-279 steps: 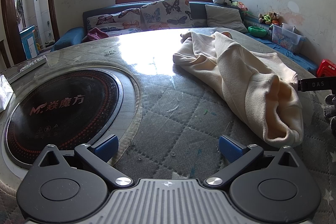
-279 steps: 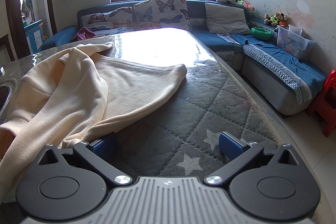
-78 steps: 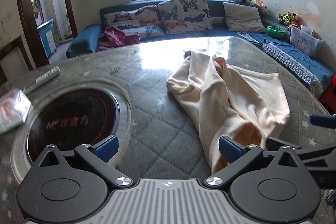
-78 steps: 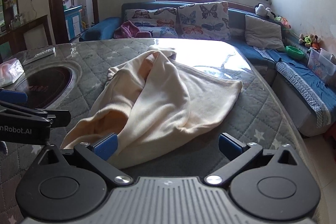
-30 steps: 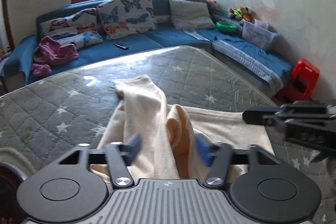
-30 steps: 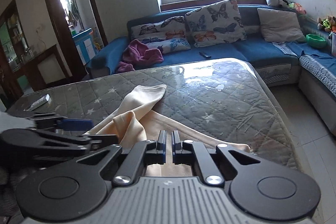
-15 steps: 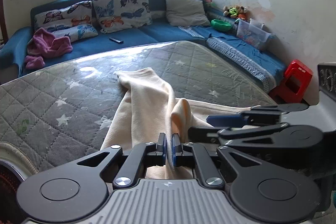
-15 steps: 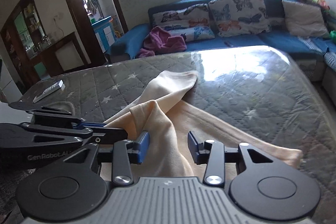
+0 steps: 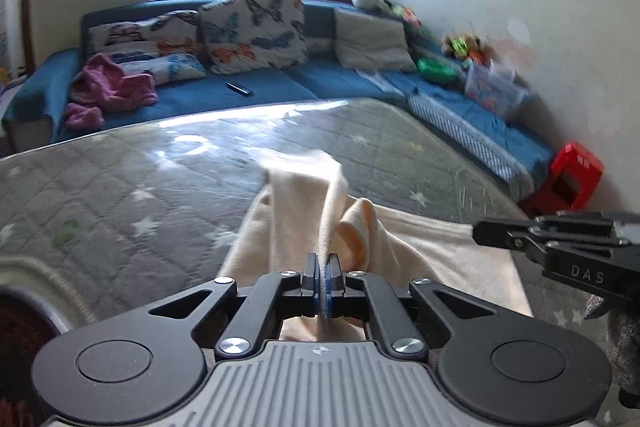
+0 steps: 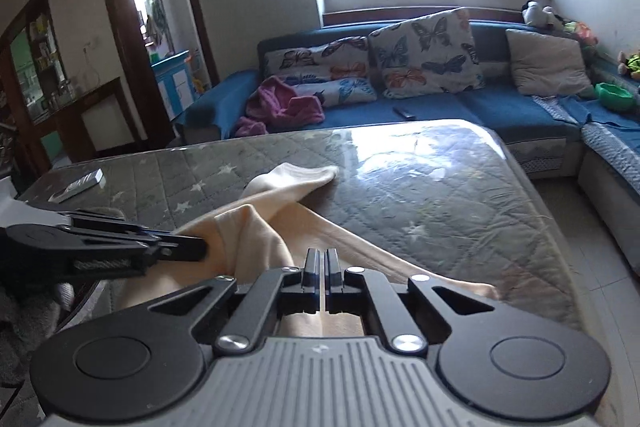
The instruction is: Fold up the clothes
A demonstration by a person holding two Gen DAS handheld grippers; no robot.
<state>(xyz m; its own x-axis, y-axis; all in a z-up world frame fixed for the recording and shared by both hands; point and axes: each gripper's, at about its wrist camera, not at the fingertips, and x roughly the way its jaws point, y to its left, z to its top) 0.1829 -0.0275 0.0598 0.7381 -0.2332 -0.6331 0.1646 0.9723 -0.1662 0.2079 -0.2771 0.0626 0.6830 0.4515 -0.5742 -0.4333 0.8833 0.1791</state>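
A cream-coloured soft fleece garment [image 9: 304,211] lies bunched on the grey quilted, star-patterned desk [image 9: 120,195], whose top shines under a clear cover. The left gripper [image 9: 324,281] has its jaws pressed together on a raised fold of this garment: a thin edge of cloth runs between the blue pads, and the fabric rises in a ridge straight ahead of the fingertips before sloping away to a sleeve end lying flat farther out on the desk. More of the cloth spreads to the right of that gripper, under the black arm of the right gripper [image 9: 480,227], which reaches in from the right edge of the left wrist view.

In the right wrist view the right gripper [image 10: 321,279] is closed, its pads nearly touching with only a sliver of light between them; cream cloth lies directly below and behind the fingers, but whether any of it is pinched there cannot be told. The left gripper [image 10: 202,247] enters from the left, its tip buried in a lifted peak of the garment [image 10: 256,227]. The sleeve end stretches toward the desk's far side [image 10: 440,163], with a blue sofa [image 10: 500,107] beyond.
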